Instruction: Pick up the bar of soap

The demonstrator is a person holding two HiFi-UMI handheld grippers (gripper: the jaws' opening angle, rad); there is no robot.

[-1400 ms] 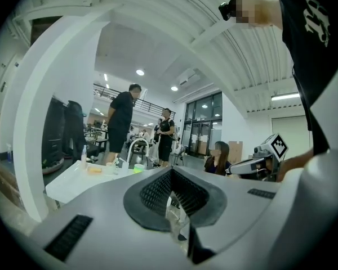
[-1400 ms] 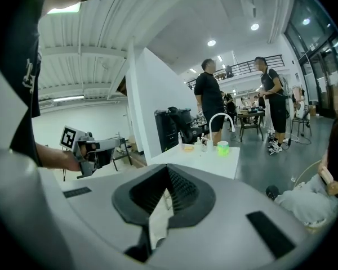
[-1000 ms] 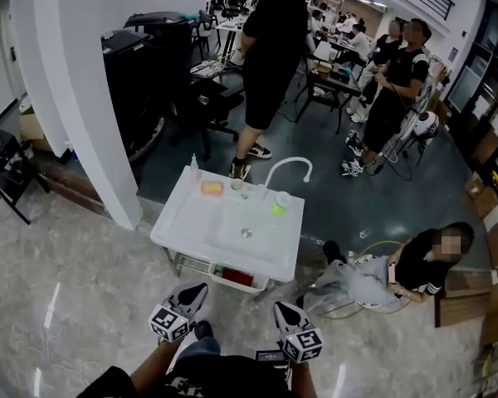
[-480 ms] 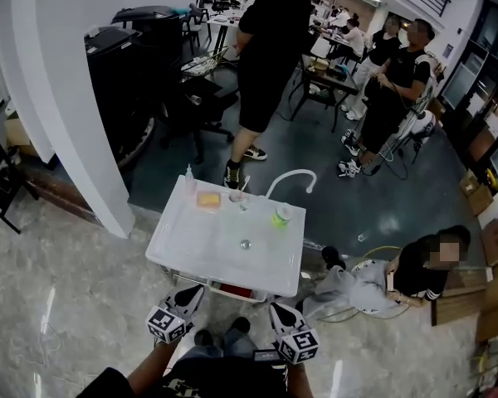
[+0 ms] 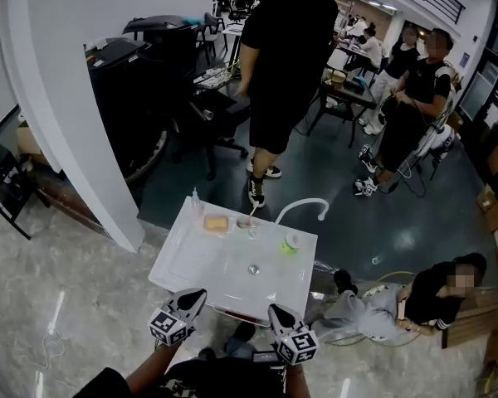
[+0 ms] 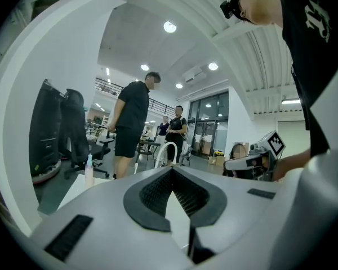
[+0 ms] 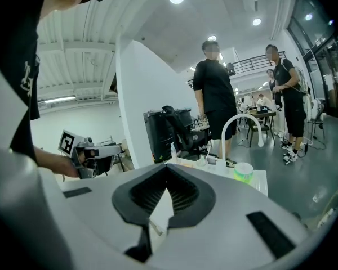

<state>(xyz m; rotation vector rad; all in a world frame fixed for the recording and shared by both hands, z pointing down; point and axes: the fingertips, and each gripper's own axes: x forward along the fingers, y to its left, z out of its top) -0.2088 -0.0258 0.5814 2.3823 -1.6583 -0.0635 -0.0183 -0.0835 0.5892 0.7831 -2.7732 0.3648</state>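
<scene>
left tool (image 6: 172, 171) closed, empty | right tool (image 7: 166, 168) closed, empty | soap (image 5: 216, 222) small, indistinct

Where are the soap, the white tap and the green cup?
bar of soap (image 5: 215, 222), head view, middle of the orange bar
white tap (image 5: 301, 205), head view, top of its curved spout
green cup (image 5: 290, 243), head view, its top

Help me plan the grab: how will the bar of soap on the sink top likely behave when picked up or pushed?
The bar of soap looks like a small flat block, so probably stiff and unlikely to roll. It lies on a sink top near the tap, so it may be wet and slippery; I can't tell. Pushed, it would likely slide.
</scene>
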